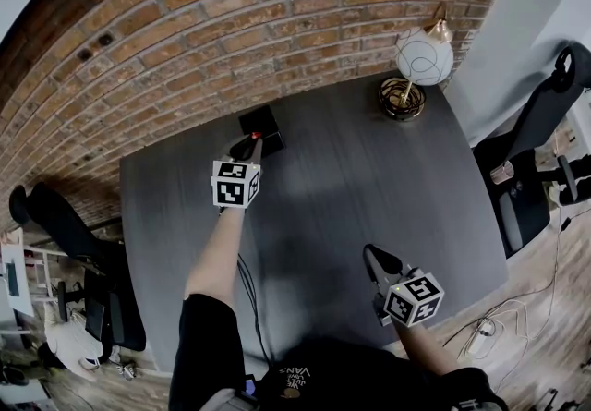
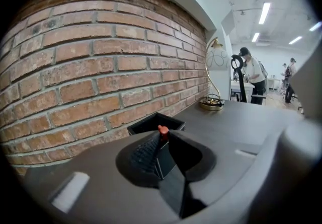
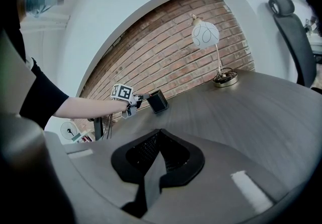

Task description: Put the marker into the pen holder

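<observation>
Left tongs pinch the marker, its red end poking up between the jaws, right at the near rim of the black pen holder by the brick wall. Right tongs are pressed together on nothing, low over the desk, well apart from the action. My call: I centre the marker over the opening, stand it upright, sink it past the rim, and only then spread the jaws, so it doesn't clip the edge
</observation>
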### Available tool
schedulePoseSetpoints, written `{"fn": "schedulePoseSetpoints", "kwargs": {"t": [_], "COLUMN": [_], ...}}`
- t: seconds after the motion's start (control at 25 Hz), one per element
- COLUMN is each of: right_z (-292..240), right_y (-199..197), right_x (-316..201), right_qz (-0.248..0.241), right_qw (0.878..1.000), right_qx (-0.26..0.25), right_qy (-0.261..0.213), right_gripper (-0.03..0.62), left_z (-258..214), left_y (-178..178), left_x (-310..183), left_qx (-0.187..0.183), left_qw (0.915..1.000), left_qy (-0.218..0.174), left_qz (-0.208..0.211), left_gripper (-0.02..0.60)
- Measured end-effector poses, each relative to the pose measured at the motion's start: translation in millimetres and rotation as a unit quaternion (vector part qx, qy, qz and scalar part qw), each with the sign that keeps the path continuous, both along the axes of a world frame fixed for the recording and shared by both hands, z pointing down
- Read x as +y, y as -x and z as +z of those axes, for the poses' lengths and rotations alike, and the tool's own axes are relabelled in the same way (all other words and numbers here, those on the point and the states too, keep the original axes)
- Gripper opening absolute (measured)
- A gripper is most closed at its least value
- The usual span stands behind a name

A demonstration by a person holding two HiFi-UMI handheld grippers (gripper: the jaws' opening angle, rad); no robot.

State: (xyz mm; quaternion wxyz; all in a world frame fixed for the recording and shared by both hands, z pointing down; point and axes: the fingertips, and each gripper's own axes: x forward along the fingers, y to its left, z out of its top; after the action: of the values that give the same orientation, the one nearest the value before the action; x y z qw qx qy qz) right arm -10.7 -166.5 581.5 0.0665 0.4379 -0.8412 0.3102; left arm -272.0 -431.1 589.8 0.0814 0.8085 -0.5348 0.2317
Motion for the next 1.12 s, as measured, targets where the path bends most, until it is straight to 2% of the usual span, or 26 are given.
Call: {"fn": "schedulePoseSetpoints", "kwargs": {"t": [0.4, 0.68, 1.12], "right_z": [-6, -15, -37], "right_y": [0, -1, -3], "right_x": [1, 5, 14], "right_qz": [0.001, -0.002, -0.020], "right_qw": [1.000, 1.000, 0.999], "right_qx": [-0.004, -0.007, -0.014], "right_qy": [-0.007, -0.015, -0.038], "right_gripper": [0.002, 0.002, 0.002], "left_z": [0, -10, -42], "left_y": [-8, -9, -9], "left_x": [5, 12, 40], "left_qx": [0.001, 0.002, 0.007], "left_qw": [0.9998, 0.9999, 0.9999], "left_qy": [0.009, 0.011, -0.012], "left_qz": [0.017, 0.012, 0.000], "left_gripper": [0.101, 0.147, 0.155]}}
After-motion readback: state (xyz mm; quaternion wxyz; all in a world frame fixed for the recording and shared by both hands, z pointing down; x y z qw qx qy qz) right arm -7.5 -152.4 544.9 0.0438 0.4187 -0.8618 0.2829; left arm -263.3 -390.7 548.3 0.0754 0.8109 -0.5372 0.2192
